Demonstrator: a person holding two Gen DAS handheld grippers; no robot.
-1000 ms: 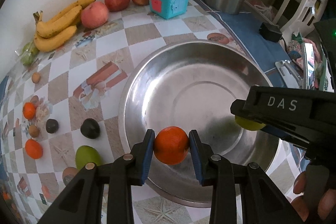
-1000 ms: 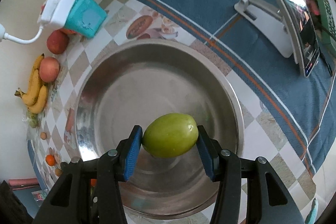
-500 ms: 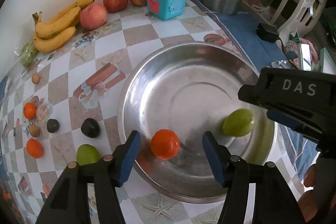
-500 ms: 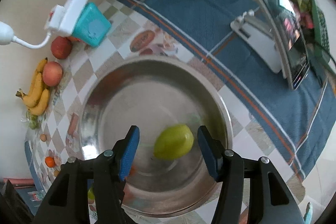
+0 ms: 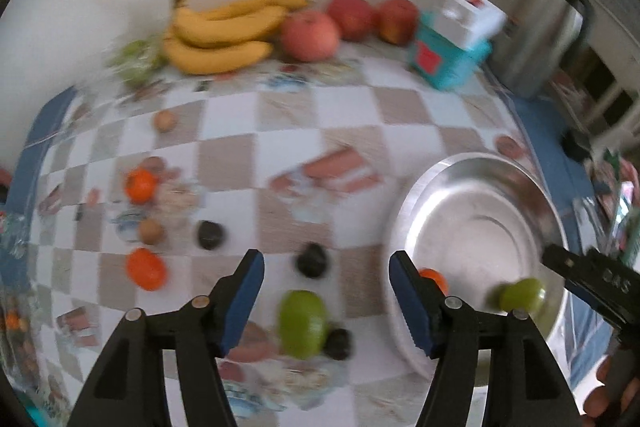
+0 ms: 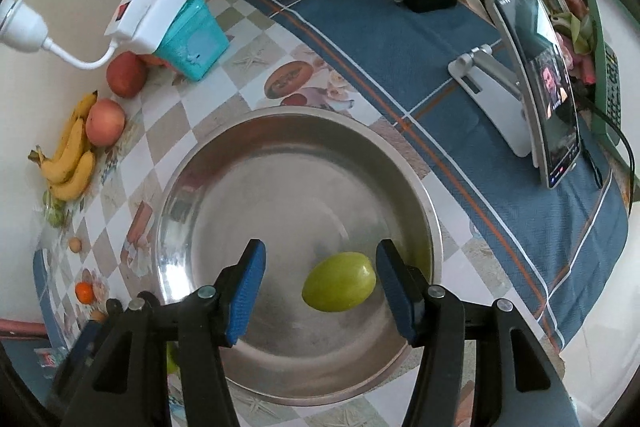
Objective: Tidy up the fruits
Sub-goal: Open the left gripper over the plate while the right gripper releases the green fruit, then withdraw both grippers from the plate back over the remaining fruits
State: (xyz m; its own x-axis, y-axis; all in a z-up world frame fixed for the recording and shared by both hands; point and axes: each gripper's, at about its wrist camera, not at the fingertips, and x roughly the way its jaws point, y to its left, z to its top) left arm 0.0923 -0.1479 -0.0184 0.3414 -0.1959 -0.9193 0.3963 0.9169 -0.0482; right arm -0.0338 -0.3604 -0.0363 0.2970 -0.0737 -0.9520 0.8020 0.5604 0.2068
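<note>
my left tongs (image 5: 324,301): jaws just opened, empty – oval green fruit on the checked cloth (image 5: 303,323) lies right below, long axis upright
my right tongs (image 6: 320,291): apart, nothing gripped – farther off

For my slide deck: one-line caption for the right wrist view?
Open right gripper above a green fruit lying in the steel bowl.

Soft daylight, fisheye warp, motion-blurred left view
</note>
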